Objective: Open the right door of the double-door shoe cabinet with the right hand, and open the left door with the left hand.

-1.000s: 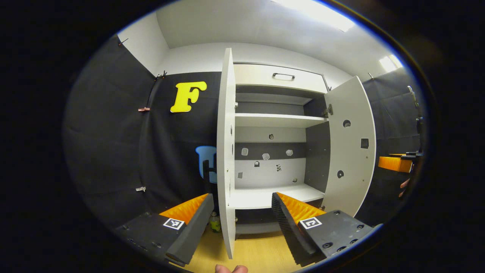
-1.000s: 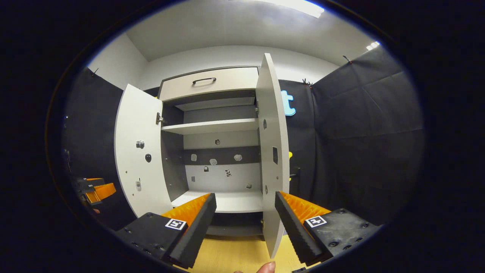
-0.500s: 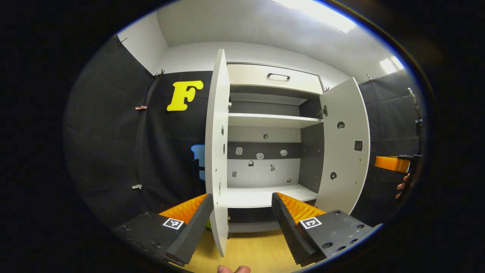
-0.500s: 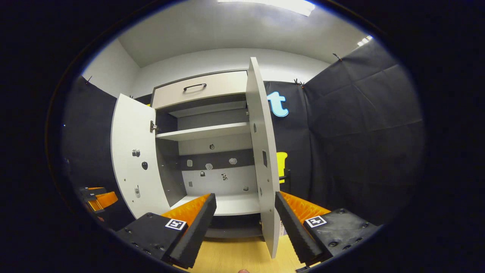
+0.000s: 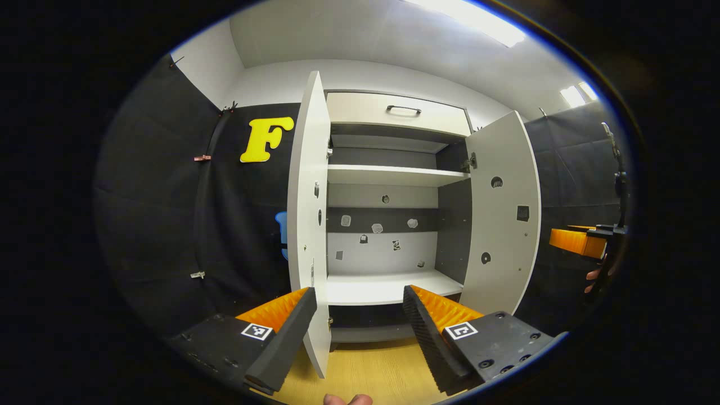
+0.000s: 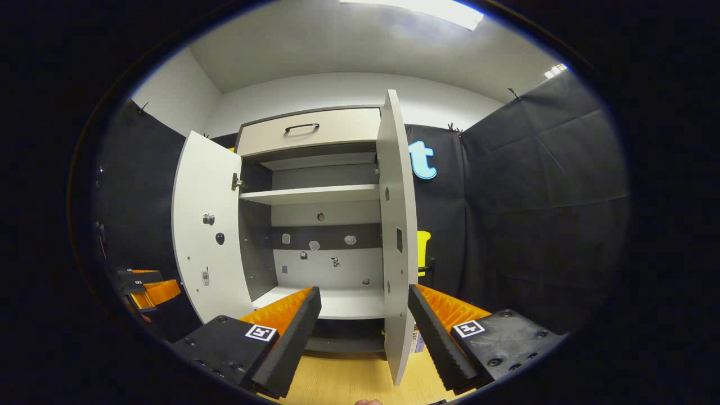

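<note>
Left gripper view: left tongs (image 5: 357, 315) spread, empty, clear of the left door (image 5: 308, 225), which stands swung wide. Right gripper view: right tongs (image 6: 363, 318) likewise spread, straddling the right door (image 6: 396, 236) edge without contact. Shoe cabinet (image 6: 320, 214) interior exposed; task apparently complete.

The small items stuck on the shoe cabinet's (image 5: 388, 185) back panel (image 5: 382, 247) are too small to be identified. The right gripper (image 5: 579, 241) is cut off at the left gripper view's edge.

Both views face the open shoe cabinet (image 5: 388, 247) (image 6: 320, 236) from nearby.
</note>
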`<state>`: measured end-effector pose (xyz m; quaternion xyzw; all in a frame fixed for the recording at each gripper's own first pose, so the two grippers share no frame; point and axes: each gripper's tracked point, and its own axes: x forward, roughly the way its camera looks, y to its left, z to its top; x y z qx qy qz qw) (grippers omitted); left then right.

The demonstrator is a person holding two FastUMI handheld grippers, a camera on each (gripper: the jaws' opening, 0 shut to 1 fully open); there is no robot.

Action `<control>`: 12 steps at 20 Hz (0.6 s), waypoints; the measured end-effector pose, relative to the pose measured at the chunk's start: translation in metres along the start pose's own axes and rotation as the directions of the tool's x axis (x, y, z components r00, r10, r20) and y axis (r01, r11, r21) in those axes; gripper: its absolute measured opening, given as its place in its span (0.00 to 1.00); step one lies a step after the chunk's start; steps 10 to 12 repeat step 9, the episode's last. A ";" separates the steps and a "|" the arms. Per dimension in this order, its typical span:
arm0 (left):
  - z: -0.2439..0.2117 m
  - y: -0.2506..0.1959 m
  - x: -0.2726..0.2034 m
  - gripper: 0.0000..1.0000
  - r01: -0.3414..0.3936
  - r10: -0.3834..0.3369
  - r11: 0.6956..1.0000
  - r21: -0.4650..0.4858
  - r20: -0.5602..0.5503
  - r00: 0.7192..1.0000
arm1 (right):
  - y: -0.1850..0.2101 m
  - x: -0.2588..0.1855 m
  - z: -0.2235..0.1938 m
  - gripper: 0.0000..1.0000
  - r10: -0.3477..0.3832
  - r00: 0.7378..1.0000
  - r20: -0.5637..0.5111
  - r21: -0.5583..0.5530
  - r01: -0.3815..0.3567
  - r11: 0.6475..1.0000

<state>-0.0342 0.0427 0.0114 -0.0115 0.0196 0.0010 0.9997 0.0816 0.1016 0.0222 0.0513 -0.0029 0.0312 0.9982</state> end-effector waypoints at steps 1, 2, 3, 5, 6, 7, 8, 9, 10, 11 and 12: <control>0.001 0.001 -0.001 0.95 -0.003 0.003 1.000 0.001 0.002 1.000 | 0.000 0.000 0.000 0.97 0.000 1.000 -0.001 0.001 0.000 1.000; 0.002 0.000 -0.001 0.96 -0.003 0.003 1.000 0.002 0.003 1.000 | 0.000 -0.001 -0.001 0.97 0.002 1.000 -0.003 0.002 -0.002 1.000; 0.000 0.000 -0.001 0.95 -0.005 0.005 1.000 0.003 0.000 1.000 | 0.000 -0.002 -0.001 0.98 0.005 1.000 -0.005 0.001 -0.005 1.000; 0.000 -0.001 -0.002 0.95 -0.003 0.003 1.000 0.004 -0.003 1.000 | 0.000 -0.003 -0.002 0.98 0.006 1.000 -0.009 -0.002 -0.006 1.000; 0.000 -0.002 -0.002 0.95 -0.001 0.001 1.000 0.004 -0.003 1.000 | 0.000 -0.003 -0.002 0.98 0.007 1.000 -0.010 -0.001 -0.007 1.000; 0.000 -0.003 -0.004 0.95 0.000 0.000 1.000 0.005 -0.004 1.000 | 0.000 -0.004 -0.002 0.98 0.008 1.000 -0.012 -0.001 -0.008 1.000; 0.001 -0.003 -0.004 0.95 -0.001 0.001 1.000 0.008 -0.004 1.000 | 0.000 -0.004 -0.002 0.98 0.009 1.000 -0.013 -0.003 -0.009 1.000; 0.001 -0.003 -0.004 0.95 -0.001 0.001 1.000 0.013 -0.002 1.000 | 0.000 -0.005 -0.002 0.98 0.008 1.000 -0.014 -0.006 -0.009 1.000; 0.001 -0.003 -0.004 0.95 -0.001 0.001 1.000 0.013 -0.002 1.000 | 0.000 -0.005 -0.002 0.98 0.008 1.000 -0.014 -0.006 -0.009 1.000; 0.001 -0.003 -0.004 0.95 -0.001 0.001 1.000 0.013 -0.002 1.000 | 0.000 -0.005 -0.002 0.98 0.008 1.000 -0.014 -0.006 -0.009 1.000; 0.001 -0.003 -0.004 0.95 -0.001 0.001 1.000 0.013 -0.002 1.000 | 0.000 -0.005 -0.002 0.98 0.008 1.000 -0.014 -0.006 -0.009 1.000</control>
